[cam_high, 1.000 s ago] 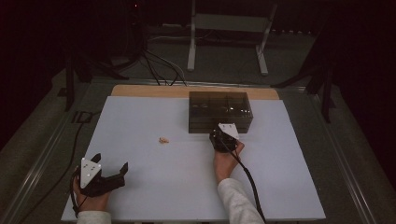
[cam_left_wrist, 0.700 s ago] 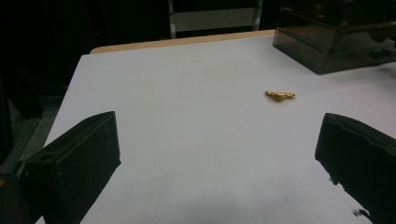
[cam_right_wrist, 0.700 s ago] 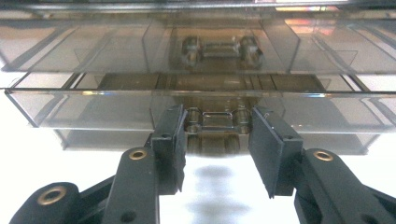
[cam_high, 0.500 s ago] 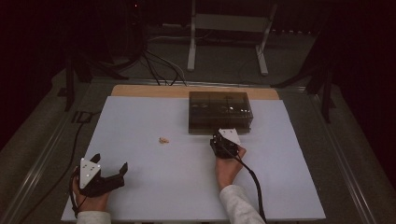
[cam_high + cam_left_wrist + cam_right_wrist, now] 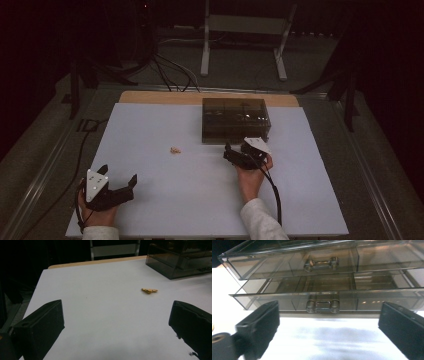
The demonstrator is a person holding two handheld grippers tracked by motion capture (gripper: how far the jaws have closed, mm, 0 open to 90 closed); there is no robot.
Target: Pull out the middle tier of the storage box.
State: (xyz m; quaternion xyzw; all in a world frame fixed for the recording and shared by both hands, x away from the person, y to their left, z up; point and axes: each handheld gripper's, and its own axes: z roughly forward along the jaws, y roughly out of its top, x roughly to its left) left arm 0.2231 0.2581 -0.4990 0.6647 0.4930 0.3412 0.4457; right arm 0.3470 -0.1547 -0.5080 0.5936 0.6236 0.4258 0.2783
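Drawer box (image 5: 235,120) sits toward the table's (image 5: 150,130) far edge, lower drawer (image 5: 324,302) pulled slightly out. Small trinket (image 5: 175,150) lies left of the box, nearer the person. Right tool (image 5: 239,154) just before the box; left tool (image 5: 120,187) at near-left corner.

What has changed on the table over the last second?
The right gripper has drawn back from the drawer box toward the person. Its jaws have just been opening and now stand wide with nothing between them, letting go of the lower drawer's handle; that drawer stands pulled out a little. The left gripper, open, and the small gold piece stayed where they were.
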